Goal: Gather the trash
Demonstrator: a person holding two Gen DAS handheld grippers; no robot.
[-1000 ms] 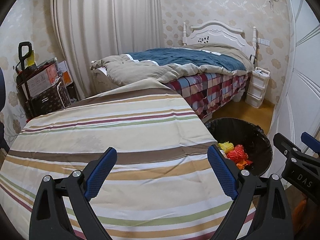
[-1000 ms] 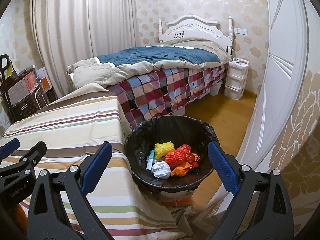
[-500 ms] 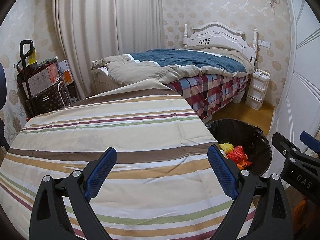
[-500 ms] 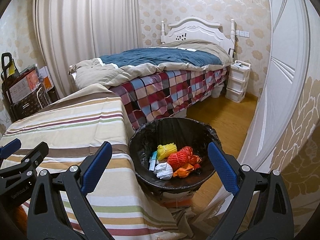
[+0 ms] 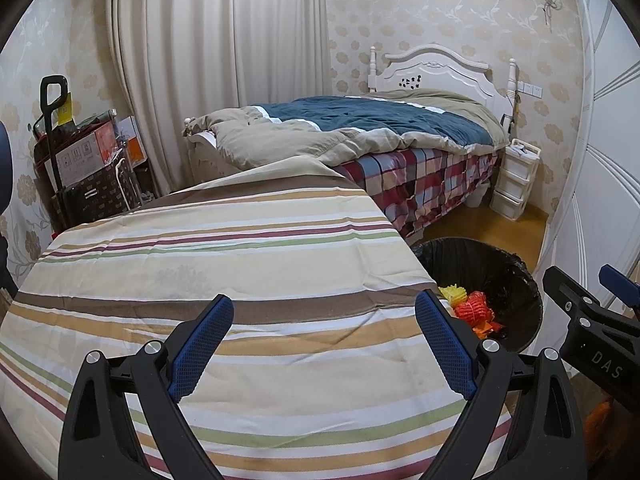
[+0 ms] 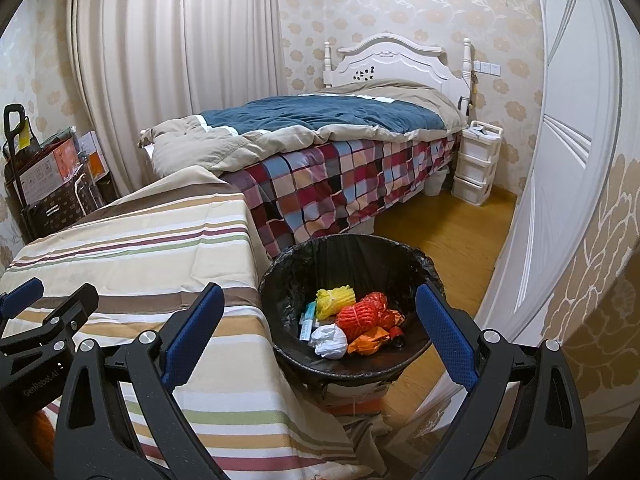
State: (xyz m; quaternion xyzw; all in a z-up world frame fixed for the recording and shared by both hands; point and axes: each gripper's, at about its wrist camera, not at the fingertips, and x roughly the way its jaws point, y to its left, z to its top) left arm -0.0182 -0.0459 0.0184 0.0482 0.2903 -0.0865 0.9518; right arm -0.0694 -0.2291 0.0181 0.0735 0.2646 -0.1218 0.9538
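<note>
A black-lined trash bin [image 6: 344, 252] stands on the floor at the right edge of the striped table [image 5: 224, 256]. It holds a yellow net [image 6: 335, 301], an orange-red net [image 6: 362, 315], a white crumpled paper [image 6: 329, 341], an orange wrapper [image 6: 368, 338] and a small blue-white packet [image 6: 307, 320]. The bin also shows in the left wrist view [image 5: 492, 268]. My left gripper [image 5: 322, 344] is open and empty above the table's near part. My right gripper [image 6: 318, 340] is open and empty, hovering just above the bin's near side.
A bed [image 6: 340, 128] with a blue and beige quilt and a checked sheet stands behind the bin. A white drawer unit [image 6: 476, 160] is by the headboard. Boxes and a cart [image 5: 80, 168] stand at the far left. A white wardrobe door [image 6: 568, 160] is on the right.
Both grippers have drawn back and up slightly; the bin and table have shifted a little lower in view. Both stay open and empty.
</note>
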